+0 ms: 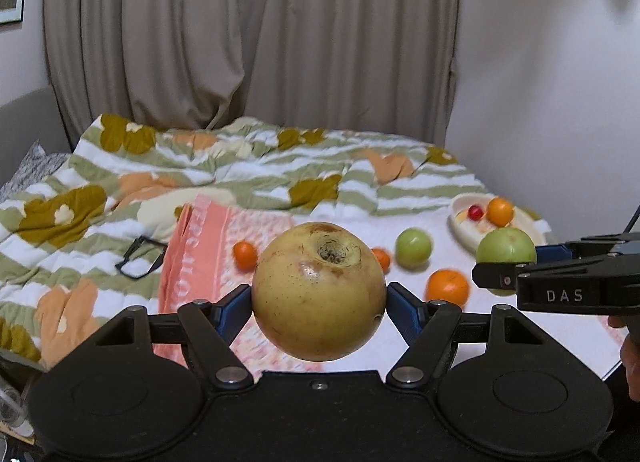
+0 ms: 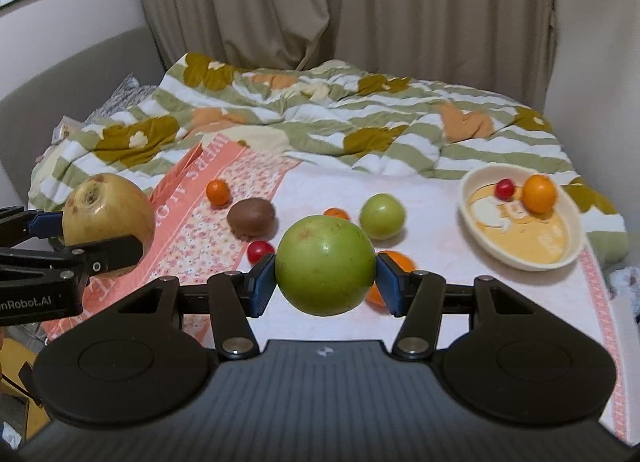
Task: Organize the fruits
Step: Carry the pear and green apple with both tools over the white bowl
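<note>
My left gripper is shut on a large yellow-brown pear and holds it above the bed; it also shows at the left of the right wrist view. My right gripper is shut on a green apple, also held in the air; it shows at the right of the left wrist view. A cream bowl at the right holds an orange and a small red fruit. On the white cloth lie a second green apple, a kiwi, small oranges and a red fruit.
A crumpled green-striped floral quilt covers the far half of the bed. A pink patterned towel lies at the left. Black glasses rest on the quilt. Curtains and walls stand behind.
</note>
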